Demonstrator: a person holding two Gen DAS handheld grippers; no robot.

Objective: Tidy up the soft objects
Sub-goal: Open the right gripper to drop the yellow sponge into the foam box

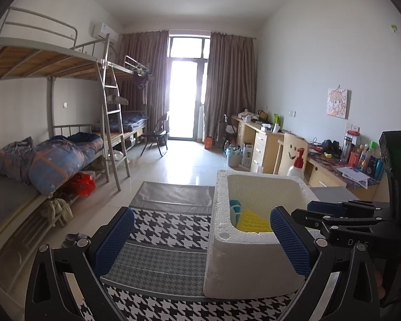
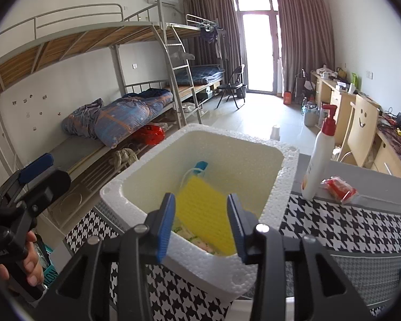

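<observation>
A white foam box [image 1: 243, 264] [image 2: 270, 208] stands on the houndstooth cloth. Inside it lies a yellow textured sponge [image 1: 252, 220] [image 2: 204, 214], tilted against the wall, with a blue item [image 1: 235, 207] [image 2: 201, 165] behind it and a pale soft thing under it. My left gripper [image 1: 200, 243] is open and empty, to the left of the box, above the cloth. My right gripper [image 2: 200, 224] is open and empty, its fingertips over the box's near rim just above the sponge. It also shows in the left wrist view [image 1: 344, 214].
A white pump bottle [image 2: 319, 157] [image 1: 296, 164] with a red top stands right of the box. A red packet [image 2: 339, 188] lies next to it on the grey table strip [image 2: 374, 187]. Bunk beds stand at the left, desks and a chair at the right.
</observation>
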